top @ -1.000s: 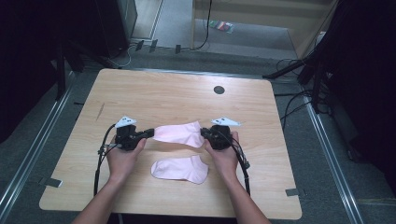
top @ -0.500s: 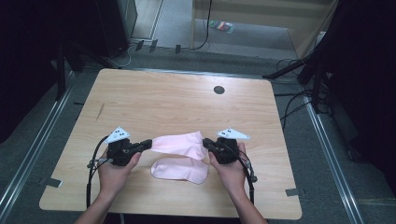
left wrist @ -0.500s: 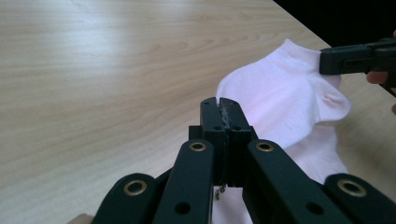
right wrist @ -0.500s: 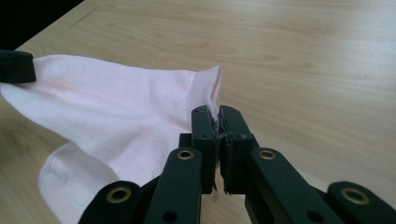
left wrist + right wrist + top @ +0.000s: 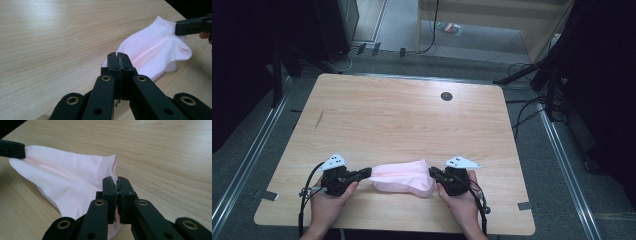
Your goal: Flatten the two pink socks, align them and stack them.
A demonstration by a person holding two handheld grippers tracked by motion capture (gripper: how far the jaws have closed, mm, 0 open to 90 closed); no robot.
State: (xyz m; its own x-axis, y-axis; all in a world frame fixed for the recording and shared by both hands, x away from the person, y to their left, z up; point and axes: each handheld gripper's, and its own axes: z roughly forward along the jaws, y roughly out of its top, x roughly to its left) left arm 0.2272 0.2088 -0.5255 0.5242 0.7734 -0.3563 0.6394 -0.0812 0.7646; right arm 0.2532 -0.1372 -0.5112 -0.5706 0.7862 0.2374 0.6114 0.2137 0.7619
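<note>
A pale pink ankle sock (image 5: 399,170) hangs stretched between my two grippers, low over the table's near part. My left gripper (image 5: 370,173) is shut on its toe end, and my right gripper (image 5: 431,172) is shut on its cuff end. In the left gripper view the shut jaws (image 5: 117,56) pinch the sock (image 5: 152,48), with the right gripper (image 5: 192,26) holding its far corner. In the right gripper view the jaws (image 5: 117,181) clamp the cuff of the sock (image 5: 65,173), with the left gripper (image 5: 11,149) at the far tip. A second pink sock (image 5: 409,187) lies flat underneath, mostly covered.
The wooden table (image 5: 402,120) has a small dark round hole (image 5: 446,96) near its far edge. Cables trail from both grippers toward the near edge. Dark stands and cables surround the table on the floor.
Both hands have drawn back toward the table's near edge, carrying the stretched sock with them. It now hangs over the second sock instead of beyond it.
</note>
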